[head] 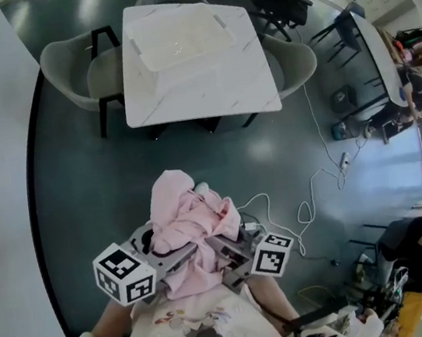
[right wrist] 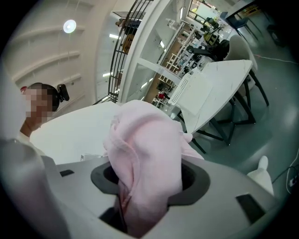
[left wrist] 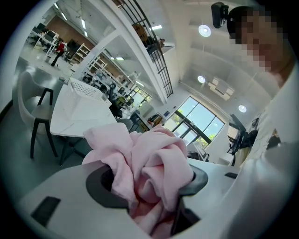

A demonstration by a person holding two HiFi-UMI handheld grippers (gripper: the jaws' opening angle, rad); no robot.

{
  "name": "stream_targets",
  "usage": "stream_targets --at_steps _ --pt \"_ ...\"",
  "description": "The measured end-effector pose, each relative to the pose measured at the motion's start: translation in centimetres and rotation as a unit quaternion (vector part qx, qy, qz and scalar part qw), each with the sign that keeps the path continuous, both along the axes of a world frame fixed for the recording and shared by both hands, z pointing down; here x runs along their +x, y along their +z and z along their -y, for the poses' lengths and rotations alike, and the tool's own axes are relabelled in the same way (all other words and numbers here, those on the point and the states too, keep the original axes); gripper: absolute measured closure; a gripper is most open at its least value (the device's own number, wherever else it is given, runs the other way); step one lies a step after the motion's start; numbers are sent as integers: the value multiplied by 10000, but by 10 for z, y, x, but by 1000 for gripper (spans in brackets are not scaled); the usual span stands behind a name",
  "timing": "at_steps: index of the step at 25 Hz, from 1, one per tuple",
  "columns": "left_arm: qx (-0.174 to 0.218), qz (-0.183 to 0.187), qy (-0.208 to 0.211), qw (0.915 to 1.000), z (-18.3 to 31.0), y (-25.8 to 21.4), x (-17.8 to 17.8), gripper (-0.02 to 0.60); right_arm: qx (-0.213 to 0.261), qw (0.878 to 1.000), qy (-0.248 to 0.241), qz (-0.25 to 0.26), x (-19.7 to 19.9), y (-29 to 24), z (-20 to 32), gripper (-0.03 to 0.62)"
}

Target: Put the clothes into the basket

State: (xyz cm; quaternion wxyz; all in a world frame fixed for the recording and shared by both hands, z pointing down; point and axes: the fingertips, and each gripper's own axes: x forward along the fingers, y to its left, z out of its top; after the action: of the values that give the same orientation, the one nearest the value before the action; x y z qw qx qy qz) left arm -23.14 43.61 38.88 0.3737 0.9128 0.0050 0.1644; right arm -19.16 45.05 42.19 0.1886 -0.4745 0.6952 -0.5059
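Soft, crumpled pink garment (head: 191, 218): head view; bunched in the air close to the person's chest, shared by both grippers, well apart from the basket.
Head view, target: the translucent white rectangular plastic basket (head: 145, 56) sits on the square white marble-look table (head: 200, 95), across open dark floor.
Head view, floor: a loose white cable (head: 311, 204) trails to one side. Feet could catch it if the walk drifts that way.
Left gripper view, grip: the left gripper (left wrist: 147, 186) is clamped on a thick wad of the pink garment (left wrist: 149, 158), with folds bulging over the jaws.
Left gripper view, risk: a bulky wad held only by its middle may slip. Loose folds could also land on the table beside the basket (left wrist: 86, 87).
Right gripper view, grip: the right gripper (right wrist: 149, 184) is clamped on a long fold of the pink garment (right wrist: 149, 149), which fills the gap between the jaws.
Right gripper view, risk: if the 2 grippers let go unevenly, 1 end will likely hang over the rim of the basket (right wrist: 189, 91) and drag the rest out.
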Motion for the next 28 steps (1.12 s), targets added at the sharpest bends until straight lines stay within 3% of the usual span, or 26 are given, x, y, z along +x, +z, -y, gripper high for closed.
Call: stream_targets --at_steps 9,18,28 --pt "-172 211 -201 9994 31 16 26 325 -135 9996 -203 164 25 16 33 368" --pt "-119 453 -251 9986 91 16 98 325 -78 9988 -238 418 95 18 93 368" --pt "374 716 -302 9963 142 -4 193 326 374 9969 -234 650 189 0 147 368"
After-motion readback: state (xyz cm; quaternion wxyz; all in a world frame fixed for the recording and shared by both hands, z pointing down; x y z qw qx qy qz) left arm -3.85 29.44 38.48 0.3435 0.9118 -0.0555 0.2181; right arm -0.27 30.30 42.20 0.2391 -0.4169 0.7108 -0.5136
